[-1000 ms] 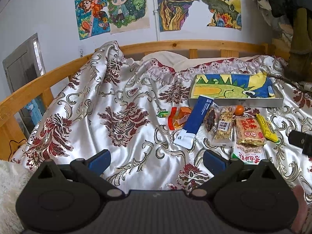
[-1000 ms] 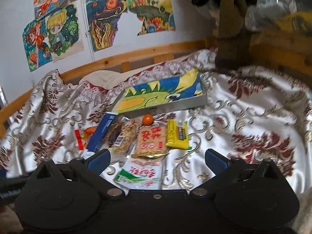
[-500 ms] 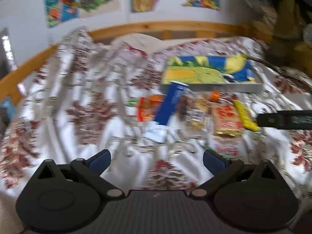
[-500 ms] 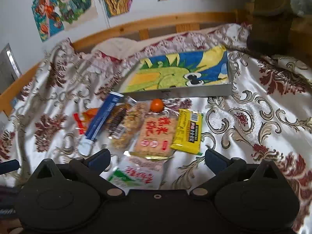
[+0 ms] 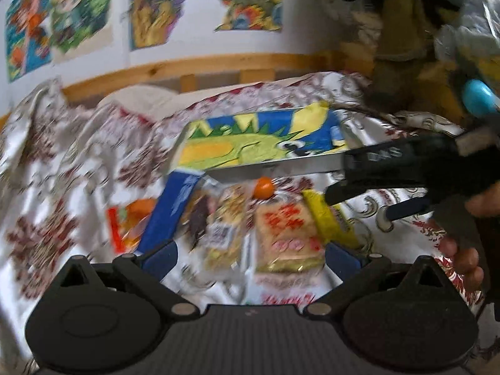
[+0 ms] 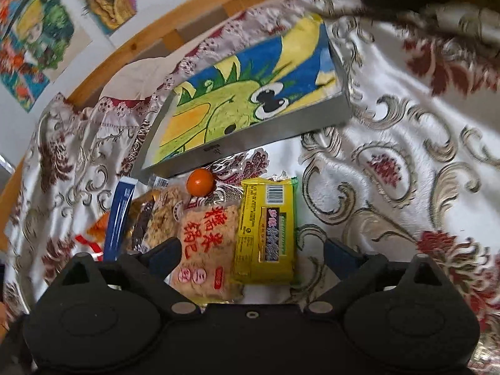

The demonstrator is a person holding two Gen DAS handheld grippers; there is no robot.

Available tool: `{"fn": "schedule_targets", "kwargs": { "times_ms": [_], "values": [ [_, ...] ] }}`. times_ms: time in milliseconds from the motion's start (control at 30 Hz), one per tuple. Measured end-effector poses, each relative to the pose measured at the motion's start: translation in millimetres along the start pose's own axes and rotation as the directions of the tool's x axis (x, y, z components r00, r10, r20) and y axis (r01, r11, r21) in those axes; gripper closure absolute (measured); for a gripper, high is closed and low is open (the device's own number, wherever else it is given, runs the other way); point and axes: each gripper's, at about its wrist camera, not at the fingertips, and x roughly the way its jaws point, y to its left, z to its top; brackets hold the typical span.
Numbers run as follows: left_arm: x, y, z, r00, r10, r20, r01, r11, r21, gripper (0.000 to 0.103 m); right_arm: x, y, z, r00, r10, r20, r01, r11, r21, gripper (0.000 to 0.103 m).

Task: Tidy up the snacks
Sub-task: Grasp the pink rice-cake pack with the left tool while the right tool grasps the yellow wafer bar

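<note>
Done: nothing; snacks [image 6: 218, 243] lie loose beside the box [image 6: 250, 143].
Right gripper [image 6: 253, 253]: wide, closing, empty.
Left gripper [image 5: 250, 253]: wide, empty.

Snack packets [image 6: 215, 243] flat on bedspread, clustered before dinosaur-print tray [image 6: 250, 143].

Soft, even daylight. The left wrist view is smeared by motion blur throughout. The right wrist view is sharper just ahead of its claw [image 6: 251, 254], blurring toward the bowed fisheye edges.
</note>
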Motion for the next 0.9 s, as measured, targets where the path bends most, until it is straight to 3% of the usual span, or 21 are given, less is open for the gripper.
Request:
{"fn": "schedule_targets", "kwargs": {
  "times_ms": [133, 200, 267, 500, 533, 567, 600, 733, 900],
  "values": [
    [22.2, -13.2, 5.8, 0.998, -0.059, -0.003, 0.059, 0.998, 0.036, 0.001, 15.6, -2.8, 9.4, 1.000, 0.002, -0.015, -0.002, 1.000, 0.003, 0.023],
    [29.3, -17.0, 6.2, 0.996, -0.091, 0.008, 0.090, 0.994, 0.058, 0.007, 24.1, -6.2, 11.9, 0.999, -0.010, -0.034, 0.011, 0.999, 0.030, 0.028],
    [38.4, -21.7, 6.2, 0.996, -0.087, 0.012, 0.086, 0.993, 0.083, 0.008, 31.0, -10.7, 11.9, 0.998, -0.007, -0.056, 0.010, 0.998, 0.061, 0.032],
    [59.5, -23.8, 1.3, 0.993, -0.116, -0.036, 0.118, 0.990, 0.081, 0.010, 45.1, -9.3, 12.2, 0.996, 0.010, -0.087, -0.004, 0.998, 0.066, 0.037],
    [60.8, -24.3, 1.3, 0.992, -0.120, -0.040, 0.123, 0.989, 0.084, 0.010, 47.5, -8.3, 11.4, 0.995, -0.007, -0.096, 0.013, 0.998, 0.059, 0.040],
    [61.7, -24.9, 1.4, 0.992, -0.121, -0.042, 0.125, 0.989, 0.085, 0.010, 49.1, -6.4, 10.8, 0.994, -0.033, -0.108, 0.038, 0.998, 0.048, 0.051],
    [63.0, -24.9, 1.0, 0.992, -0.120, -0.048, 0.124, 0.989, 0.086, 0.010, 49.1, -5.5, 10.2, 0.991, -0.061, -0.117, 0.066, 0.997, 0.035, 0.053],
    [72.6, -23.4, 0.3, 0.993, -0.081, -0.082, 0.089, 0.992, 0.093, 0.010, 41.0, -7.7, 11.7, 0.984, -0.117, -0.132, 0.121, 0.992, 0.022, 0.053],
    [80.0, -24.0, 2.3, 0.986, -0.122, -0.115, 0.132, 0.987, 0.088, 0.009, 28.7, -22.2, 18.7, 0.989, -0.099, -0.113, 0.107, 0.992, 0.064, 0.053]
  ]
}}
